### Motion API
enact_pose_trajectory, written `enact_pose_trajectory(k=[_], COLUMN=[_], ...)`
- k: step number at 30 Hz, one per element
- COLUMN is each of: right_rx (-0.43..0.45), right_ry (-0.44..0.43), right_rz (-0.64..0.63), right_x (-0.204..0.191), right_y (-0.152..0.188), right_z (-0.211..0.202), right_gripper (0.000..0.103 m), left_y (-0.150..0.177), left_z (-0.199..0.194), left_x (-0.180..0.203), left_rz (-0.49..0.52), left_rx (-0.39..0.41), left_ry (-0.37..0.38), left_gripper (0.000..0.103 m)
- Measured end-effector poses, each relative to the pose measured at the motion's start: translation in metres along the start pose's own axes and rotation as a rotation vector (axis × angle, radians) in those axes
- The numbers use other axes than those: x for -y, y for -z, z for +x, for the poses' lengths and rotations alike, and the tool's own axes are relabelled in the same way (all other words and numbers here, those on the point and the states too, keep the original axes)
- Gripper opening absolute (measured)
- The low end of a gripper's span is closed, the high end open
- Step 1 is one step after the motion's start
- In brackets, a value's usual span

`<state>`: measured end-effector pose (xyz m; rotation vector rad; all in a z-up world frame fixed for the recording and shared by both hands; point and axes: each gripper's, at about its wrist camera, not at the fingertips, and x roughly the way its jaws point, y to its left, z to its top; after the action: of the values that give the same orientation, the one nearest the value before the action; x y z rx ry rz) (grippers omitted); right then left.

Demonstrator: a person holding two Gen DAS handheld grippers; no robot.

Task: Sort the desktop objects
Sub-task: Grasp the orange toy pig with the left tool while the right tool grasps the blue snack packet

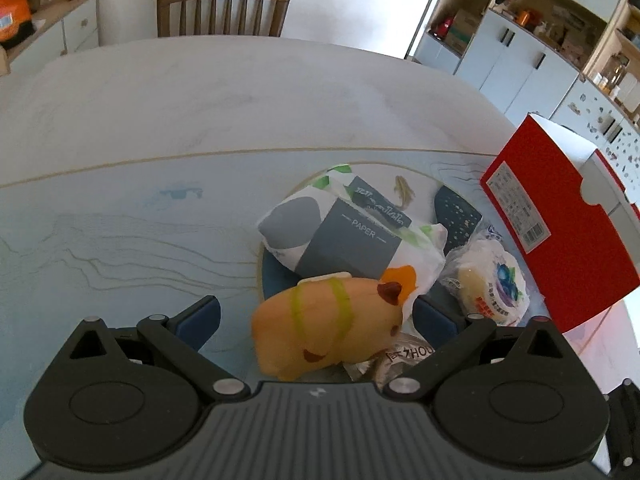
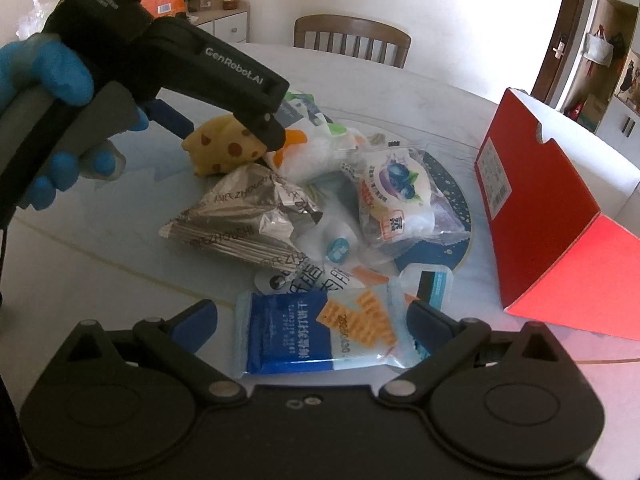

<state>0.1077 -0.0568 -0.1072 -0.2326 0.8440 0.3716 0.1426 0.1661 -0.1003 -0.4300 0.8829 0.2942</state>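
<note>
Here: both claws apart; left claw (image 1: 316, 312) body reads "GenRobot.AI"; tissue pack (image 1: 352, 226) "PAPER".

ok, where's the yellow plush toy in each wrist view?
Left wrist: plush toy sits bottom centre, between the open fingers of the left gripper.
Right wrist: plush toy is upper left, partly hidden behind the left gripper, far from the right gripper.
Shared landmark: red box, at the right edge in both.

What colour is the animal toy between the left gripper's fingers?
The animal toy is orange-yellow with brown spots and green bands; the left wrist view shows it best.
</note>
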Motion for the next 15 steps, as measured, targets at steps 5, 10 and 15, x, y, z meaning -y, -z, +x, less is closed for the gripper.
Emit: enact_pose_trajectory(k=[5, 10, 15], right_rx=[-0.008, -0.015, -0.015], right_ry=[0.01, 0.013, 0.012], right_rz=[-0.003, -0.001, 0.001], right_x=[-0.0001, 0.0014, 0.0025], right_y=[0.0013, 0.0023, 0.0017], right_z=[0.0027, 0.0036, 0.0023], right_gripper=[0.099, 0.095, 0.09], left_y=[0.0004, 0.0005, 0.003], left_z=[-0.0011, -0.0006, -0.0019], left_x=[0.0001, 0.0017, 0.0039], left_rz=[-0.001, -0.004, -0.001], left_rx=[0.008, 0.01, 0.006], left_ry=[0.003, 0.008, 0.015], left_gripper=[0.102, 0.088, 0.076])
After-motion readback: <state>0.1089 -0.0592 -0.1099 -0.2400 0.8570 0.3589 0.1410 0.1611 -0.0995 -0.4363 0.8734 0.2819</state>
